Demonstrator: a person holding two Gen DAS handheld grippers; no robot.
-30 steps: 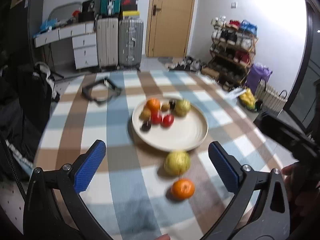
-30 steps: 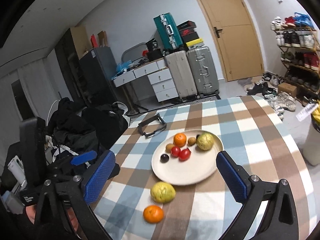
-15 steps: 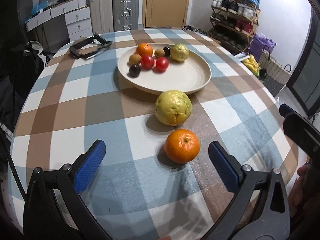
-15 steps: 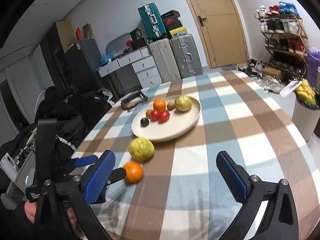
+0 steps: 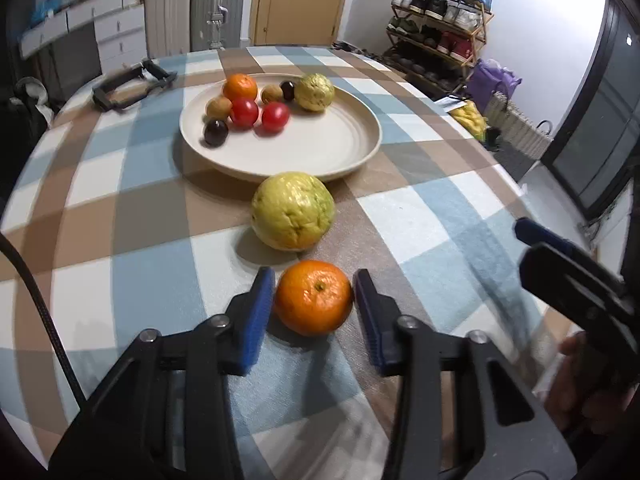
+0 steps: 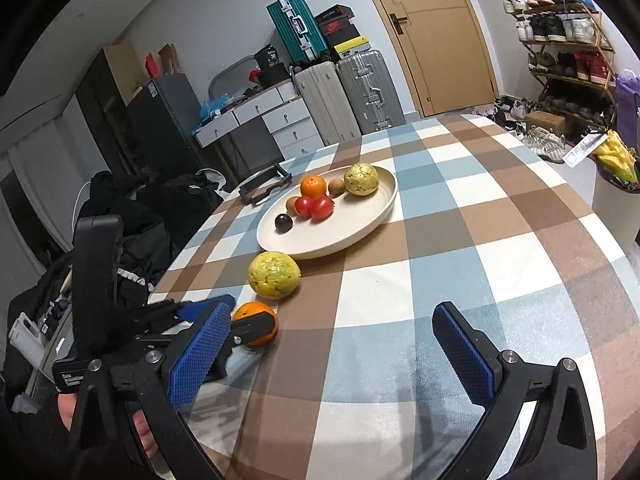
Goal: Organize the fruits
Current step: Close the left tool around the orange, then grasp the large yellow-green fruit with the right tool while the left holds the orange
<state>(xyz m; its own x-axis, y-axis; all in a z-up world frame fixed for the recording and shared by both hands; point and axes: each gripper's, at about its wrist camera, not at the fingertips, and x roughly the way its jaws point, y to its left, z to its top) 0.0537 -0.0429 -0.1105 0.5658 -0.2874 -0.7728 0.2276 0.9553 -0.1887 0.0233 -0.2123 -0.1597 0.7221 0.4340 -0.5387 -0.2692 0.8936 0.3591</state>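
Left wrist view, from left to right: a black frame-like object (image 5: 130,84) lies near the far left edge of the checked tablecloth (image 5: 120,216). Next to it stands a cream plate (image 5: 320,152) holding an orange (image 5: 239,86), two red tomatoes (image 5: 260,114), two brown kiwis (image 5: 218,107), two dark plums (image 5: 216,132) and a yellow-green bumpy fruit (image 5: 314,86). A larger bumpy yellow-green fruit (image 5: 293,210) sits on the cloth just in front of the plate rim. Nearer the camera, a second orange (image 5: 313,297) rests on the cloth between the blue pads of the left gripper (image 5: 314,304). The jaws stand narrow around it, the right pad touching its side and the left pad either touching or just beside it; whether they are pressing it cannot be told. At the far right, the right gripper (image 5: 576,276) shows as a dark, blurred shape held by a hand (image 5: 580,384).

Right wrist view, left to right: the left gripper (image 6: 240,320) reaches in from the left edge with the near orange (image 6: 256,322) between its fingers, partly hidden by one of them. The large yellow-green fruit (image 6: 274,274) lies just beyond, close to the plate (image 6: 340,236). The right gripper (image 6: 332,350) hangs above bare cloth with its jaws spread wide and nothing between them. A shoe rack (image 6: 568,40) stands against the wall at far right.
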